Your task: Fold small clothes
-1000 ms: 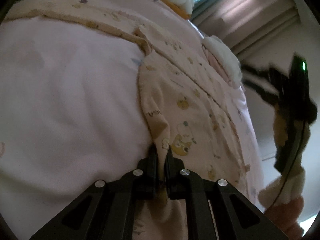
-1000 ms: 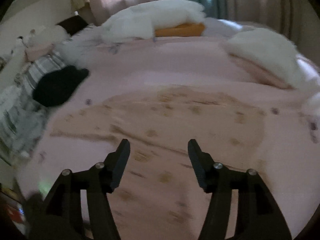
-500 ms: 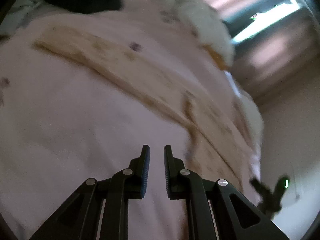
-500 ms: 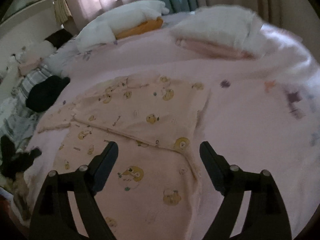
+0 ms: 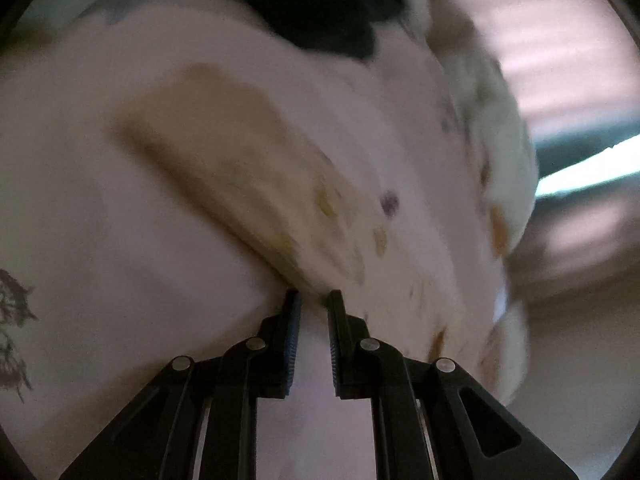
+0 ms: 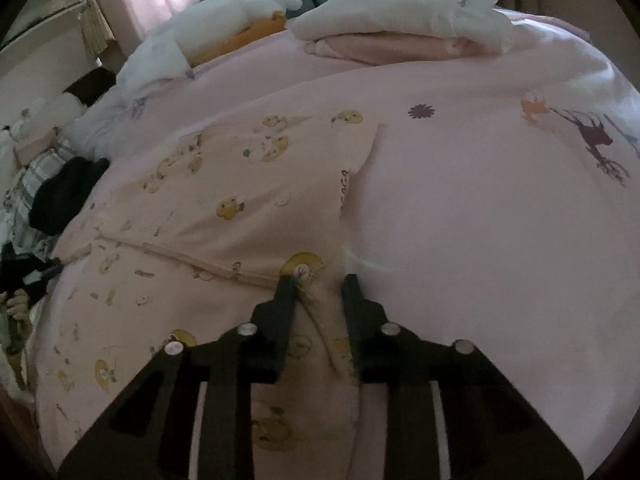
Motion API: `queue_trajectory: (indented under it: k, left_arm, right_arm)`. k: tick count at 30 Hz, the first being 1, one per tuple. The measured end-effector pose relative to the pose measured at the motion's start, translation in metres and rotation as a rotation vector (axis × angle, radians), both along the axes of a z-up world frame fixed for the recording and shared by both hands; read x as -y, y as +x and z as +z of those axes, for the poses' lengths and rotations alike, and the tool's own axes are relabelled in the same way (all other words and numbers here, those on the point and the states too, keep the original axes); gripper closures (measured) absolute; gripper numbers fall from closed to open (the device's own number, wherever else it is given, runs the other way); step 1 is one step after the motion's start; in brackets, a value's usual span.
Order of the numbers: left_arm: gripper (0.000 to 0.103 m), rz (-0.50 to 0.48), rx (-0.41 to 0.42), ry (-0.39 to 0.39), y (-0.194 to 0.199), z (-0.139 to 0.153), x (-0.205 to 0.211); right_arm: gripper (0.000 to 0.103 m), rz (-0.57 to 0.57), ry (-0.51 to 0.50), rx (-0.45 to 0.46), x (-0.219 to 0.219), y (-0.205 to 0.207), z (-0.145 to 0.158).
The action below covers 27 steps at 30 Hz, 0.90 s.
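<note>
Two grippers over printed baby garment [image 6: 240, 184] on pink bedsheet [image 6: 480, 208], right gripper [image 6: 318, 284] jaws parted astride garment edge at 6 o'clock, left gripper [image 5: 312, 300] narrowly parted, empty, view blurred.

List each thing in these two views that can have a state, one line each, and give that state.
Printed baby garment: spread on the bed, partly folded.
Right tool: fingers narrowed around the garment's edge; grip uncertain.
Left tool: slightly open, empty, at the garment's edge.
White and pink bedding: folded, stacked.
Black garment: crumpled.
</note>
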<state>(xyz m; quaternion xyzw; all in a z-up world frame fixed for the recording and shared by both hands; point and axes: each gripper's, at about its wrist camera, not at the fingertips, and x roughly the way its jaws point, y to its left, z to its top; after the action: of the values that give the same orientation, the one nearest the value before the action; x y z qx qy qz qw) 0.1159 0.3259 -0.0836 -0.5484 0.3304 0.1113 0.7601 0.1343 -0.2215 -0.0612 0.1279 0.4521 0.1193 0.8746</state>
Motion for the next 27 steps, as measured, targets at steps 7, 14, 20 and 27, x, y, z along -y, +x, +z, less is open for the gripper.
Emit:
queue_trajectory:
  k: [7, 14, 20, 27]
  left_arm:
    - [0.094, 0.28, 0.109, -0.167, -0.034, -0.017, -0.041]
    - [0.093, 0.319, 0.036, -0.031, -0.034, -0.005, -0.049]
    - [0.097, 0.25, -0.081, 0.122, -0.006, 0.005, -0.052]
    - [0.101, 0.207, -0.143, 0.399, 0.017, 0.054, -0.02]
  right_arm:
    - [0.084, 0.0, 0.128, -0.015, 0.017, 0.004, -0.012]
    - [0.084, 0.006, 0.166, -0.024, 0.02, 0.003, -0.014]
    - [0.084, 0.01, 0.168, -0.024, 0.02, 0.004, -0.014]
    - [0.084, 0.013, 0.171, -0.022, 0.021, 0.003, -0.015]
